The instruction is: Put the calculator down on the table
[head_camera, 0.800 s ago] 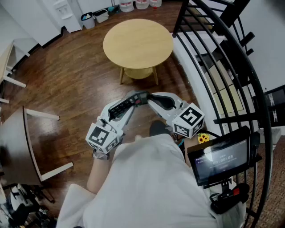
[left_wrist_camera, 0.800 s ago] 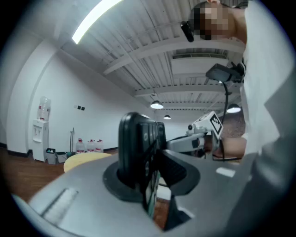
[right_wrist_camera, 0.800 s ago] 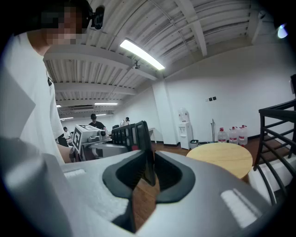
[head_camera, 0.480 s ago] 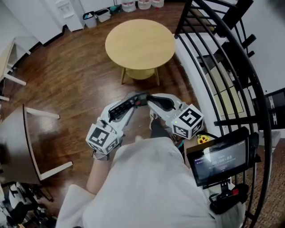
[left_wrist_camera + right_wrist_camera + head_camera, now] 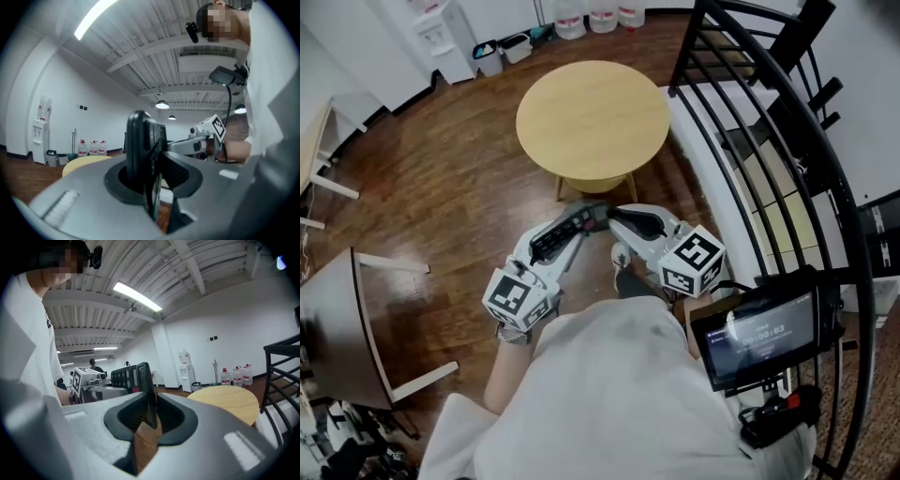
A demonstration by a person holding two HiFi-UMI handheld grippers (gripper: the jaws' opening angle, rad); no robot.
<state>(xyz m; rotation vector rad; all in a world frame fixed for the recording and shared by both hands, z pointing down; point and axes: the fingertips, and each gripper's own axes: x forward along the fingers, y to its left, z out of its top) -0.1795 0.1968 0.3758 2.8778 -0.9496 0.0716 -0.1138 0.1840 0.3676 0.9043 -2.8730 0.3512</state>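
Observation:
A black calculator (image 5: 565, 232) hangs over the wooden floor between my two grippers, short of the round wooden table (image 5: 592, 117). My left gripper (image 5: 572, 230) is shut on it lengthwise; in the left gripper view the calculator (image 5: 140, 150) stands edge-on between the jaws. My right gripper (image 5: 609, 214) comes from the right and is shut on the far end, by the red key. The right gripper view has that calculator (image 5: 131, 377) end wedged in its narrow jaw slit, keys facing the camera, and the table (image 5: 225, 401) lies ahead to the right.
A black curved stair railing (image 5: 769, 122) runs down the right side. A dark screen device (image 5: 764, 333) hangs at my right hip. A brown chair (image 5: 347, 309) stands at the left. Water bottles (image 5: 600, 11) and bins (image 5: 502, 37) line the far wall.
The round table sits lower in the head view and closer to the grippers. Both grippers keep their hold on the calculator, in the same pose.

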